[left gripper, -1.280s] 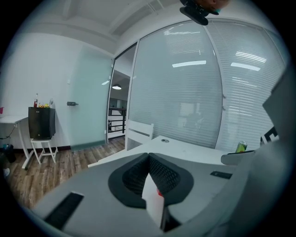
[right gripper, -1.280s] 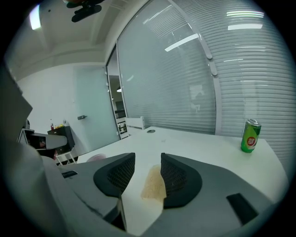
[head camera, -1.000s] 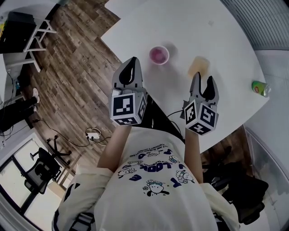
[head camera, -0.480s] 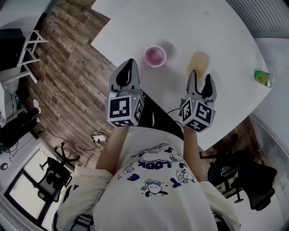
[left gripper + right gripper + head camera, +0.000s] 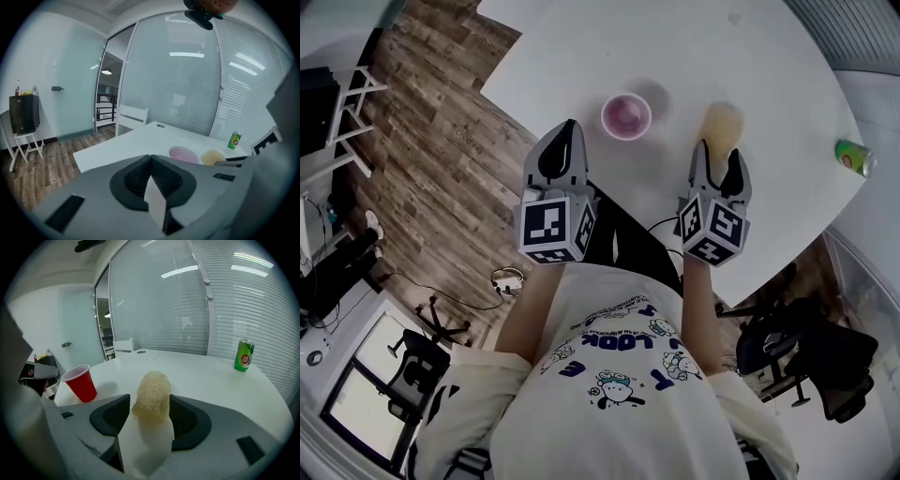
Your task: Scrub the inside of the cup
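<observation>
Sponge (image 5: 722, 125) sits dead ahead of the right claw (image 5: 719, 159), just off its tips. Its jaws have just been opening and aren't gripping it. Cup (image 5: 626, 116) stands ahead-right of the closed left claw (image 5: 568, 129), with bare table (image 5: 675, 52) between cup and sponge. Can (image 5: 853, 157) is far right, well clear.

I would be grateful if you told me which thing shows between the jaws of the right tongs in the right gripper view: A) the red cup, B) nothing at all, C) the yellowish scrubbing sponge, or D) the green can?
C: the yellowish scrubbing sponge fills the gap of the right tongs, whose jaws have just been opening and do not press on it. The red cup stands off to the left and the green can to the right.
</observation>
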`<action>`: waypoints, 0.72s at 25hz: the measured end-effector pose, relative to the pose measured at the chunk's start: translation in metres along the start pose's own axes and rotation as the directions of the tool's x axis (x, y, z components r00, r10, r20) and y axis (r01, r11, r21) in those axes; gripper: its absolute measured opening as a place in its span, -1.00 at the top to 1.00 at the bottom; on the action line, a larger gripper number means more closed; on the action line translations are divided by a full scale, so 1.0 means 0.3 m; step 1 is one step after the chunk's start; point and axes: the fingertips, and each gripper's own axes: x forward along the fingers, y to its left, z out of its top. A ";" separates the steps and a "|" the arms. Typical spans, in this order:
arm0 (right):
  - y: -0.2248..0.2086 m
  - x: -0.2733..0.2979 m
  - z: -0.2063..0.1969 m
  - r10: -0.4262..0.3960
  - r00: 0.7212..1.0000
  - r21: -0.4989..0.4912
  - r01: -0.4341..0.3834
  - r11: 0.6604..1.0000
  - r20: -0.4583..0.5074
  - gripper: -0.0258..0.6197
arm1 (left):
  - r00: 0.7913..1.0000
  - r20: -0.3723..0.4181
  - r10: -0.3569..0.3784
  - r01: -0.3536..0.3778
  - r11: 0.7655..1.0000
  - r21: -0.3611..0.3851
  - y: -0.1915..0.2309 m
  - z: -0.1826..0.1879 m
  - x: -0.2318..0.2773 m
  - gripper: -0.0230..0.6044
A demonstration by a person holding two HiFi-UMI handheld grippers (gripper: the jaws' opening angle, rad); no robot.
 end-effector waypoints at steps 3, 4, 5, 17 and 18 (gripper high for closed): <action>0.005 0.013 -0.015 -0.004 1.000 -0.003 0.004 1.000 -0.012 0.11 | 1.000 -0.008 -0.007 0.007 1.000 0.000 0.012 -0.013 0.008 0.84; 0.006 0.018 -0.018 -0.007 1.000 -0.001 0.007 1.000 -0.014 0.11 | 1.000 -0.010 -0.009 0.009 1.000 0.000 0.014 -0.015 0.011 0.84; 0.005 0.021 -0.020 -0.011 1.000 0.002 0.011 1.000 -0.017 0.11 | 1.000 -0.012 -0.012 0.012 1.000 0.000 0.016 -0.016 0.013 0.84; -0.009 0.043 -0.034 -0.049 0.998 0.018 0.049 0.999 -0.036 0.30 | 0.999 -0.034 -0.022 0.022 1.000 -0.004 0.029 -0.038 0.023 0.84; -0.010 0.043 -0.035 -0.051 0.998 0.015 0.052 0.999 -0.037 0.34 | 0.999 -0.037 -0.022 0.022 1.000 -0.006 0.029 -0.041 0.025 0.84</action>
